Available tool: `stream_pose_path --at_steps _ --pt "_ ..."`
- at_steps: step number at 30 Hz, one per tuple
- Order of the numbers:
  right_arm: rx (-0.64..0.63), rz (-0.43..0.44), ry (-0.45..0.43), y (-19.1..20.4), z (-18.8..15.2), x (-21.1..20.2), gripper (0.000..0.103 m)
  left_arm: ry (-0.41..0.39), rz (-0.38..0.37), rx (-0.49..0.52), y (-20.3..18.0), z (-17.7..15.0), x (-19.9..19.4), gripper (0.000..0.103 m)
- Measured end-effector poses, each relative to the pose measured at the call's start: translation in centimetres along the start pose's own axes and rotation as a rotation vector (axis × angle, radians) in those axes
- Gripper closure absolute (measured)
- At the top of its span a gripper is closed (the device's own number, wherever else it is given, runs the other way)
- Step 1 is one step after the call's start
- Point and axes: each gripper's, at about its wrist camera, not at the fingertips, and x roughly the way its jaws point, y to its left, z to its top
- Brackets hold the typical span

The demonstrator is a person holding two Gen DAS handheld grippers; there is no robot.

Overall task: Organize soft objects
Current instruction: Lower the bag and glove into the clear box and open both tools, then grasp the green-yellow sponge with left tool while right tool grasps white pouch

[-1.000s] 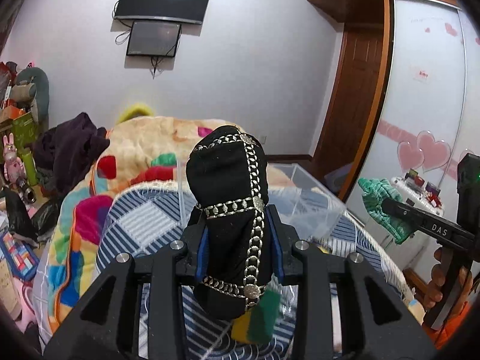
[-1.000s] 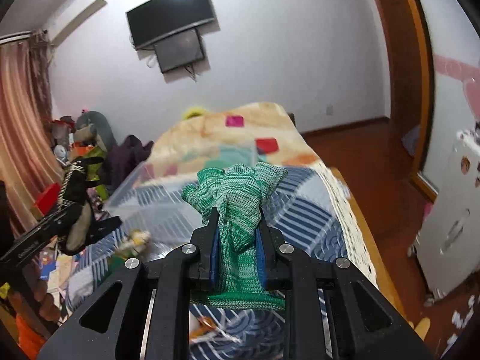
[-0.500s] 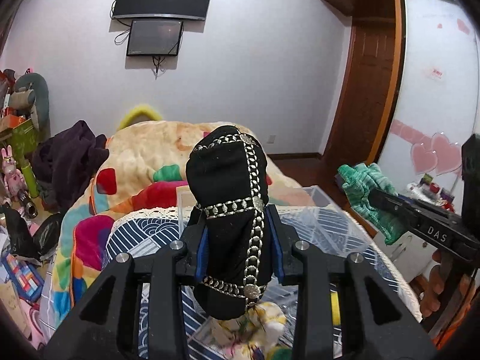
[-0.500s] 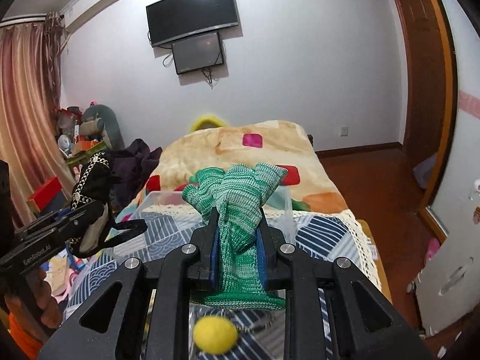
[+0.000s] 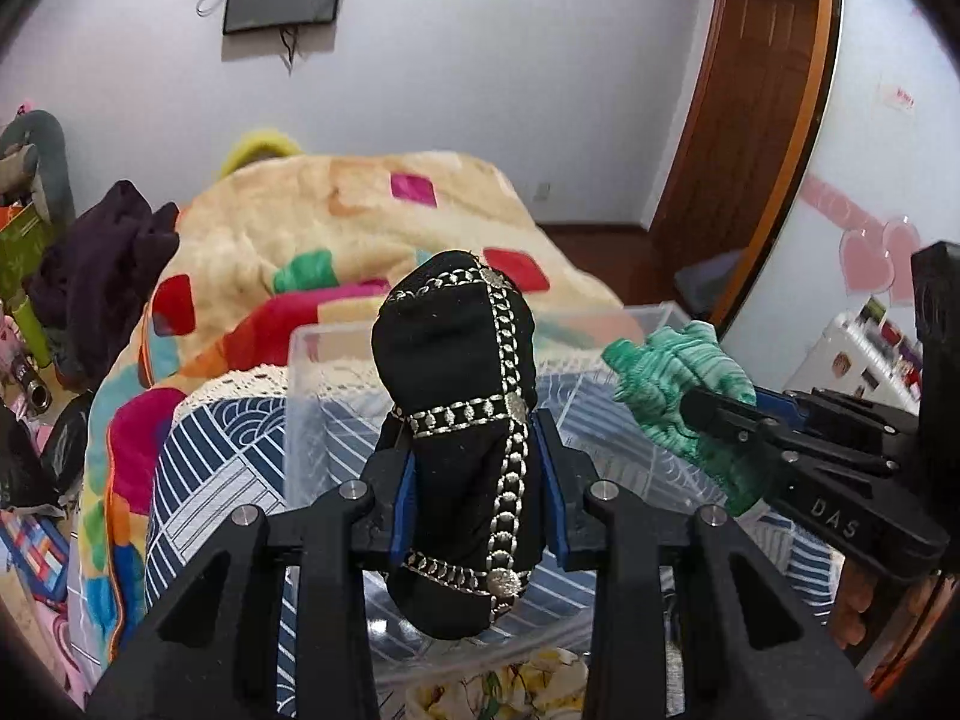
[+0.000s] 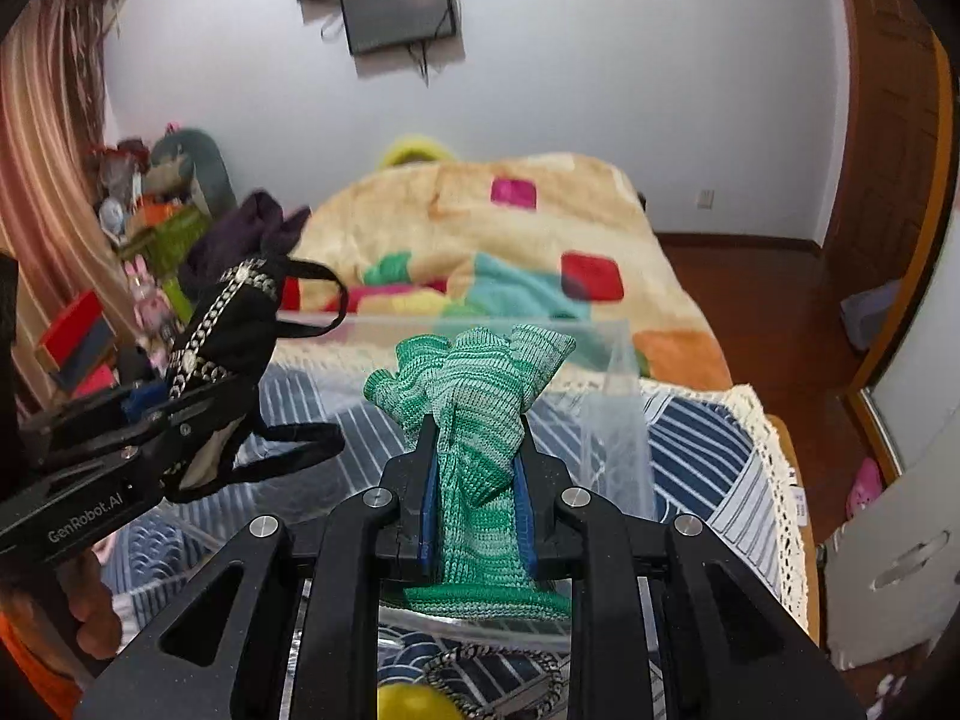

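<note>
Both grippers have moved in over the clear plastic bin (image 5: 312, 360). Our left gripper (image 5: 477, 480) clamps the black chain-trimmed fabric pouch (image 5: 462, 360); our right gripper (image 6: 474, 474) clamps the green knitted cloth (image 6: 474, 378). Neither is dropped yet; releasing remains.

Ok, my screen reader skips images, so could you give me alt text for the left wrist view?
The left gripper is shut on a black garment with silver chain trim, held above a clear plastic bin on a patterned bed. To its right, the right gripper clamps a green knit item.
</note>
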Motion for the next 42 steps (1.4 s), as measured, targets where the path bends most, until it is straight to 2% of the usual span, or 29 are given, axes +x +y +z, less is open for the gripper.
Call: stream_pose_path --at_steps 5,9,11,13,15,17,23,24,28,31,34,38,42 --pt "-0.01 0.003 0.079 -0.1 -0.4 1.4 0.083 0.049 0.014 0.047 -0.5 -0.5 1.3 0.069" --pt "-0.03 0.004 0.113 -0.1 -1.0 1.7 0.082 0.086 0.011 0.048 -0.4 -0.9 1.8 0.068" --pt "-0.043 0.005 0.12 0.0 -1.3 1.5 0.081 0.087 0.013 0.05 -0.3 -1.1 1.7 0.062" --pt "-0.055 0.008 0.126 0.1 -1.2 1.3 0.076 0.086 0.011 0.039 -0.3 -1.2 1.4 0.04" --pt "-0.057 0.01 0.121 0.0 -1.4 0.8 0.068 0.067 0.014 0.032 -0.4 -1.1 0.8 0.037" --pt "-0.058 0.01 0.105 0.1 -1.1 0.5 0.058 0.051 0.015 0.035 -0.4 -1.0 0.0 0.037" --pt "-0.043 0.011 0.018 -0.2 -0.4 -2.3 0.042 -0.025 0.015 0.039 -0.5 -1.0 -3.7 0.026" --pt "-0.044 0.001 -0.005 -0.1 -0.2 -3.0 0.04 -0.041 0.017 0.047 -0.6 -1.0 -4.5 0.023" --pt "-0.061 -0.02 -0.104 0.4 -0.5 -6.2 0.019 -0.115 0.042 0.06 -1.3 -1.9 -7.6 0.004" --pt "-0.072 -0.037 -0.163 0.9 -0.9 -8.1 0.011 -0.147 0.047 0.07 -1.7 -3.0 -9.2 0.002" --pt "-0.063 -0.025 -0.197 1.1 -2.0 -9.7 0.0 -0.146 0.037 0.077 -2.1 -4.4 -10.2 0.001" --pt "-0.067 -0.009 -0.196 1.4 -3.4 -10.2 0.0 -0.129 0.032 0.093 -2.5 -6.4 -10.9 0.001" --pt "-0.062 0.006 -0.158 1.9 -5.3 -9.9 0.0 -0.09 0.028 0.089 -2.5 -8.8 -11.0 0.001"
